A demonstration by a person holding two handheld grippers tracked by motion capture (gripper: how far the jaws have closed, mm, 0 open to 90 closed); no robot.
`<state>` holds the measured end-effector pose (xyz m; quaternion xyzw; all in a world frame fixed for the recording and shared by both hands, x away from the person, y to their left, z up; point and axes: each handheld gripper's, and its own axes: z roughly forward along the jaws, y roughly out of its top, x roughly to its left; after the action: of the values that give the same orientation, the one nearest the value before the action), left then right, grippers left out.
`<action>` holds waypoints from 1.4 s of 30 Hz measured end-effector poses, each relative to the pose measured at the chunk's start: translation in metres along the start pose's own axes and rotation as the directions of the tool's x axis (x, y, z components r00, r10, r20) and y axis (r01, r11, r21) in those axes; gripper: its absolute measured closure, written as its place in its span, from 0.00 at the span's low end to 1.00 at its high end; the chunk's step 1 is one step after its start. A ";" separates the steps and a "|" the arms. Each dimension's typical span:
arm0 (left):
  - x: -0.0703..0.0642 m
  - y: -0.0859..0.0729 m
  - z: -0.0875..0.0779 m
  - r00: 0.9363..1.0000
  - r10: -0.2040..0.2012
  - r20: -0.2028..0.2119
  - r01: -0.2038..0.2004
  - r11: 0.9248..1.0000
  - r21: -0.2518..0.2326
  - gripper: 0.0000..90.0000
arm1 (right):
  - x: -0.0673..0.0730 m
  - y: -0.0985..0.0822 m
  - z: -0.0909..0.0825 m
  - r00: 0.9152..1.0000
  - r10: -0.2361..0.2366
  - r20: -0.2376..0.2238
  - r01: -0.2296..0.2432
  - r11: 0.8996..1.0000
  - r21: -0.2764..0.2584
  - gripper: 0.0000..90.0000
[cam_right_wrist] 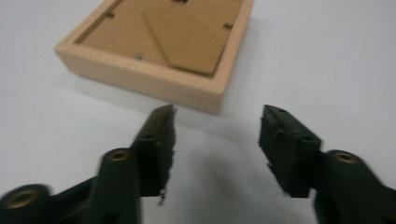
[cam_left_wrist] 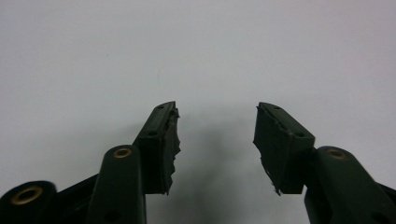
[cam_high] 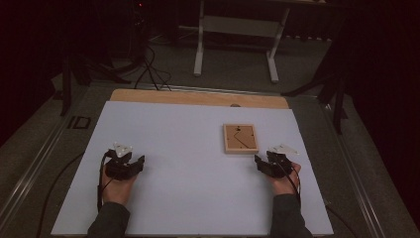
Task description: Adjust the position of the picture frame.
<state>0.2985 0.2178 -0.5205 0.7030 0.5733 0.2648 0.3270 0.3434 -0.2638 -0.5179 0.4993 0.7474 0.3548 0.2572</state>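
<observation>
Leftmost, left gripper (cam_high: 132,164) low over bare white worktop (cam_high: 188,148), fingers (cam_left_wrist: 161,140) spread, grasping nothing. Further right, wooden picture frame (cam_high: 240,138) face-down. Just beside its near corner, right gripper (cam_high: 262,163), fingers (cam_right_wrist: 156,149) likewise released, empty.

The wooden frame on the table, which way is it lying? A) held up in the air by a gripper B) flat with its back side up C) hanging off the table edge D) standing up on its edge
B: the frame lies flat on the white table, its brown backing board and little clips facing up, just ahead of the open right gripper.
</observation>
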 end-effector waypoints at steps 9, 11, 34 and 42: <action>0.002 0.000 -0.002 0.999 0.020 0.028 -0.019 1.000 -0.015 0.55 | -0.004 0.002 -0.008 1.000 0.011 0.030 -0.009 0.998 -0.061 0.62; 0.002 0.000 -0.002 0.999 0.020 0.028 -0.019 1.000 -0.015 0.55 | -0.004 0.002 -0.008 0.999 0.005 0.032 -0.003 0.998 -0.063 0.62; -0.001 0.000 -0.003 0.999 0.028 0.045 -0.027 0.999 -0.031 0.55 | -0.003 0.025 0.000 0.999 -0.044 -0.007 0.043 0.995 -0.085 0.99; 0.000 0.000 -0.003 0.999 0.025 0.047 -0.023 0.999 -0.035 0.55 | -0.001 0.037 0.015 0.998 -0.065 0.000 0.065 0.995 -0.072 0.99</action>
<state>0.2963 0.2179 -0.5187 0.7102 0.5524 0.2620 0.3492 0.3759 -0.2515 -0.4977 0.4646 0.7504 0.3735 0.2855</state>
